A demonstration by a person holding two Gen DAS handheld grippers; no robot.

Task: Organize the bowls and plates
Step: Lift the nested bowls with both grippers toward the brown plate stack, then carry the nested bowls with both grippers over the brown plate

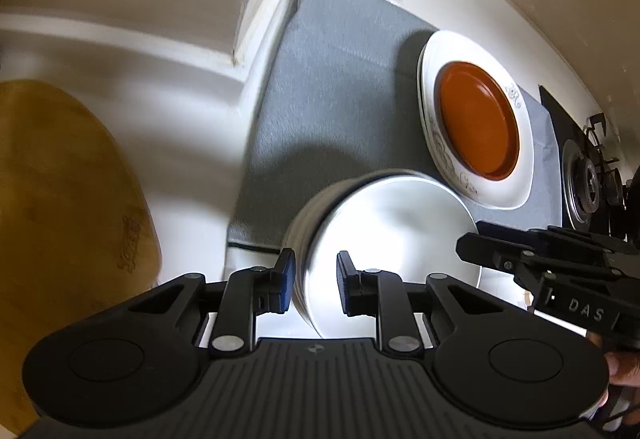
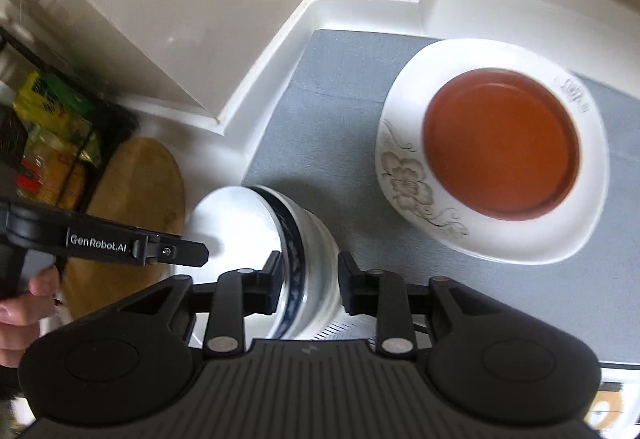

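The big white plate point(image 2: 592, 175) sits on the grey mat point(image 2: 320, 111), with the orange plate point(image 2: 500, 147) on it. Both grippers — left gripper point(image 1: 316, 281), right gripper point(image 2: 308, 279) — pinch the white bowl's point(image 2: 316, 239) rim; it could slip and break.

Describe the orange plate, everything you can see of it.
The orange plate is round, shallow and plain, a matt terracotta colour with a low raised rim. It lies flat, nested in the well of a larger white plate with grey floral print, which sits on the grey mat. Neither gripper touches it.
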